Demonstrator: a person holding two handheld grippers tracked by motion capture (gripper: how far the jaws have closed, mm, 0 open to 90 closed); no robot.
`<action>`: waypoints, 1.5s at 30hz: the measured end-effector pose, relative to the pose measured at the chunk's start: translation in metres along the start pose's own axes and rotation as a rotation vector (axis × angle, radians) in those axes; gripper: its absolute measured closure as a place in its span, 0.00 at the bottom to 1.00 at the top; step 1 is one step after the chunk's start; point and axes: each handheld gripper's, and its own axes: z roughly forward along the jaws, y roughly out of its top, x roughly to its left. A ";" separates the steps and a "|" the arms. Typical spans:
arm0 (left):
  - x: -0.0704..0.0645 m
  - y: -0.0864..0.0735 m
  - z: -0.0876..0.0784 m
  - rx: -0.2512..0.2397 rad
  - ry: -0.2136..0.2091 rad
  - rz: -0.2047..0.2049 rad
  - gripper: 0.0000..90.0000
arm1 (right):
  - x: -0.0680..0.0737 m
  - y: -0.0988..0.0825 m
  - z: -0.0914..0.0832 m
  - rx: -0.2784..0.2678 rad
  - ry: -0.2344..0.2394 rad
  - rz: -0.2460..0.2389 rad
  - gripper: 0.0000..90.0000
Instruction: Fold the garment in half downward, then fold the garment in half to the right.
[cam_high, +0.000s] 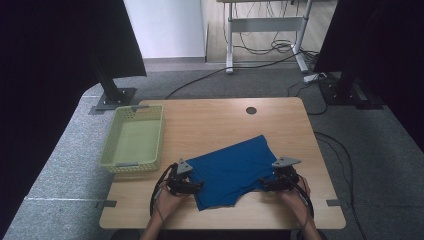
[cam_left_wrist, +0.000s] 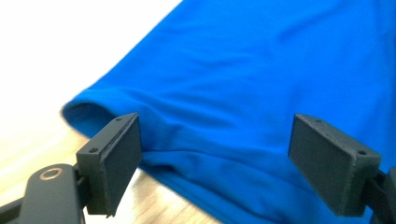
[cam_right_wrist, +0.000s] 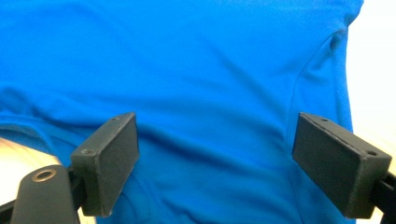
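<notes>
A blue garment (cam_high: 232, 170), prob. a T-shirt, is lying spread on the near half of the wooden table (cam_high: 210, 125), folded or bunched a bit along its near edge. The left gripper (cam_high: 199, 186) is sitting at the shirt's near-left edge, held by the person's left hand (cam_high: 167, 197); the right gripper (cam_high: 265, 184) is sitting at the near-right edge, w/ the right hand (cam_high: 295, 195) behind it.

Left gripper view: jaws are standing wide apart, w/ the blue fabric (cam_left_wrist: 243, 93) lying between and beyond them, hem curling at the table edge; pads aren't pressing on cloth. Right gripper view: same, jaws are spread wide, fabric (cam_right_wrist: 201, 84) lying between them w/ a seam running down near the right-hand jaw, nothing pinched.

A pale green plastic basket (cam_high: 134, 139) is sitting at the table's left edge, well apart from the shirt. A round cable hole (cam_high: 251, 110) is showing near the far edge.
</notes>
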 end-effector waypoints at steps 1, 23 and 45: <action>0.004 -0.001 -0.006 -0.007 0.014 -0.003 0.19 | 0.000 0.000 -0.002 -0.004 -0.001 -0.002 0.16; 0.025 -0.043 -0.027 0.034 0.079 -0.045 0.19 | -0.015 -0.038 -0.038 0.000 -0.053 0.054 0.15; 0.027 -0.047 -0.021 0.049 0.071 -0.051 0.02 | -0.019 -0.048 -0.034 0.026 -0.082 0.081 0.06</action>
